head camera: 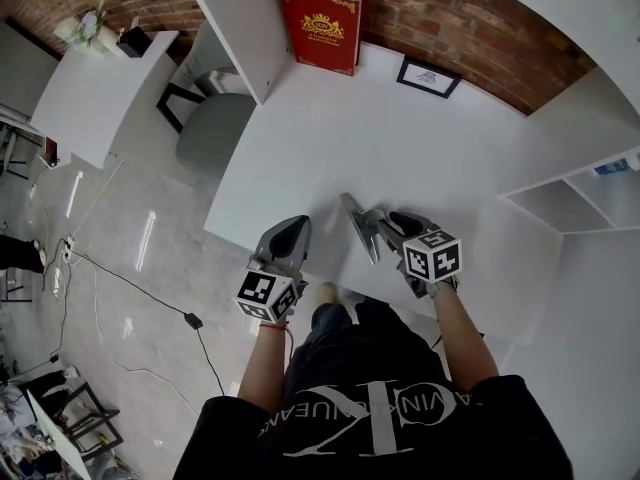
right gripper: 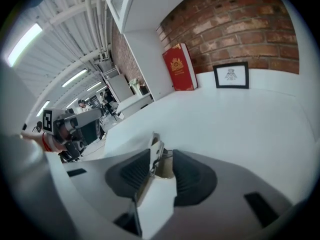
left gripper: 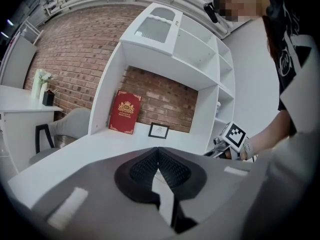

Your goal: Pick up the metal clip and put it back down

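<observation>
Metal clip (right gripper: 155,153): stands between the pads of the right claw (right gripper: 162,156), at the near edge of the white counter (head camera: 400,158). Right claw: jaws apart, one pad clear of the clip. Left claw (left gripper: 158,152): jaws together, empty. Rear of counter: red book (head camera: 321,28), framed picture (head camera: 428,76).

1. This looks like an office or studio workroom: a white desk (head camera: 400,148) is built into white shelving (head camera: 580,203) that rises at its right end.
2. Behind the desk is a brick wall (head camera: 470,28), with a red book (head camera: 321,26) and a small framed picture (head camera: 428,76) propped there (all very tidy).
3. Left of the desk are a grey chair (head camera: 212,128), a second white table (head camera: 90,93) and a glossy floor (head camera: 120,228) with a trailing cable (head camera: 130,286).
4. Further left of the desk, ceiling strip lights (right gripper: 75,76) run over more workstations.
</observation>
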`<control>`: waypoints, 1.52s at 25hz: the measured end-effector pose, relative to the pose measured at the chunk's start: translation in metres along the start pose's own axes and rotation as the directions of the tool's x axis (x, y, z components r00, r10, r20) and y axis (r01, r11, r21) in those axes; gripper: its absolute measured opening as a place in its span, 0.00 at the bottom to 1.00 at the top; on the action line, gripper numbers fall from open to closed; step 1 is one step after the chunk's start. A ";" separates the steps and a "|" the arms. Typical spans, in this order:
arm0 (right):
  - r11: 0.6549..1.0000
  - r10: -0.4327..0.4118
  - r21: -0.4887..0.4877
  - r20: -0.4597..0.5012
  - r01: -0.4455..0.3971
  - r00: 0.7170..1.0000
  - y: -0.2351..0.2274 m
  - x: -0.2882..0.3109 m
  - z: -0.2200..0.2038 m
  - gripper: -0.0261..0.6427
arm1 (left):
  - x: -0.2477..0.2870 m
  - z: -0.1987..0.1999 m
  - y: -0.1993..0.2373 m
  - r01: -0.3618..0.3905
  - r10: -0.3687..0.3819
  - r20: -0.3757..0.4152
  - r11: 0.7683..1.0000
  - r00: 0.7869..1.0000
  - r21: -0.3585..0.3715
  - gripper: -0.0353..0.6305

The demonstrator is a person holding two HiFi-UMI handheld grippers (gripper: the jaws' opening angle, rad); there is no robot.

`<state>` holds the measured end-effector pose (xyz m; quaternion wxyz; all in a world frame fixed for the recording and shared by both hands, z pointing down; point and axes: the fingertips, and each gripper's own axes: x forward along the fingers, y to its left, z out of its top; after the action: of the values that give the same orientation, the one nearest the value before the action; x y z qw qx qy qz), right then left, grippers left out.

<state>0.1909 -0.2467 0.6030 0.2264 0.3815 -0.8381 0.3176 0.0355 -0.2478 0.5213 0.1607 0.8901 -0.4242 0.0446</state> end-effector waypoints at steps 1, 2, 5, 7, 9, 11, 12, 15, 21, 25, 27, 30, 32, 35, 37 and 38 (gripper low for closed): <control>1.000 0.008 0.010 -0.008 -0.008 1.000 0.000 0.003 -0.001 0.20 | 0.001 0.000 0.000 -0.004 0.004 -0.004 1.000 1.000 0.000 0.07; 1.000 0.016 0.020 -0.013 -0.016 1.000 0.000 0.005 -0.002 0.20 | 0.001 0.000 0.000 -0.008 0.008 -0.007 1.000 1.000 0.000 0.07; 0.997 0.041 0.058 -0.019 -0.040 0.999 0.000 0.011 -0.003 0.20 | 0.002 -0.003 0.001 -0.015 0.015 -0.010 1.000 1.000 -0.007 0.07; 0.994 0.058 0.094 -0.015 -0.056 0.998 0.000 0.014 -0.004 0.20 | 0.002 -0.006 0.002 -0.019 0.019 -0.011 1.000 1.000 -0.014 0.07; 0.989 0.071 0.130 -0.009 -0.069 0.997 -0.001 0.016 -0.005 0.20 | 0.002 -0.008 0.003 -0.023 0.023 -0.014 1.000 1.000 -0.020 0.07; 0.984 0.085 0.157 -0.006 -0.083 0.996 -0.001 0.018 -0.005 0.20 | 0.002 -0.010 0.004 -0.028 0.028 -0.019 0.999 0.999 -0.025 0.07; 0.981 0.094 0.171 -0.006 -0.092 0.996 -0.001 0.019 -0.006 0.20 | 0.002 -0.012 0.004 -0.031 0.030 -0.022 0.999 0.999 -0.028 0.07; 0.970 0.120 0.213 -0.004 -0.116 0.993 0.001 0.020 -0.006 0.16 | 0.002 -0.015 0.004 -0.033 0.032 -0.024 0.999 0.999 -0.034 0.07; 0.956 0.140 0.259 0.022 -0.141 0.990 0.006 0.023 0.001 0.10 | -0.002 -0.013 0.010 -0.048 0.048 -0.013 0.998 0.999 -0.043 0.07; 0.959 0.137 0.245 0.038 -0.142 0.990 0.011 0.025 0.005 0.09 | -0.006 -0.012 0.014 -0.059 0.059 -0.008 0.997 0.998 -0.053 0.07; 0.961 0.131 0.239 0.047 -0.138 0.990 0.012 0.025 0.007 0.09 | -0.006 -0.010 0.015 -0.061 0.060 -0.004 0.997 0.998 -0.056 0.07; 0.962 0.117 0.239 0.064 -0.129 0.991 0.011 0.024 0.009 0.09 | -0.006 -0.009 0.015 -0.062 0.062 -0.004 0.996 0.998 -0.057 0.07; 0.963 0.106 0.241 0.076 -0.122 0.991 0.011 0.022 0.011 0.09 | -0.007 -0.009 0.016 -0.062 0.061 -0.008 0.996 0.998 -0.061 0.07; 0.965 0.093 0.238 0.097 -0.114 0.991 0.011 0.018 0.017 0.08 | -0.008 -0.009 0.016 -0.054 0.054 -0.004 0.997 0.999 -0.062 0.07; 0.966 0.075 0.240 0.117 -0.101 0.990 0.008 0.014 0.023 0.08 | -0.008 -0.007 0.016 -0.050 0.050 0.002 0.997 0.999 -0.061 0.07; 0.966 0.064 0.239 0.128 -0.093 0.990 0.007 0.012 0.026 0.08 | -0.007 -0.005 0.016 -0.048 0.048 0.005 0.997 0.999 -0.061 0.07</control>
<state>0.1745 -0.2674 0.5904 0.1145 0.3912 -0.8189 0.4040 0.0192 -0.2502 0.5288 0.1851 0.8744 -0.4472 0.0330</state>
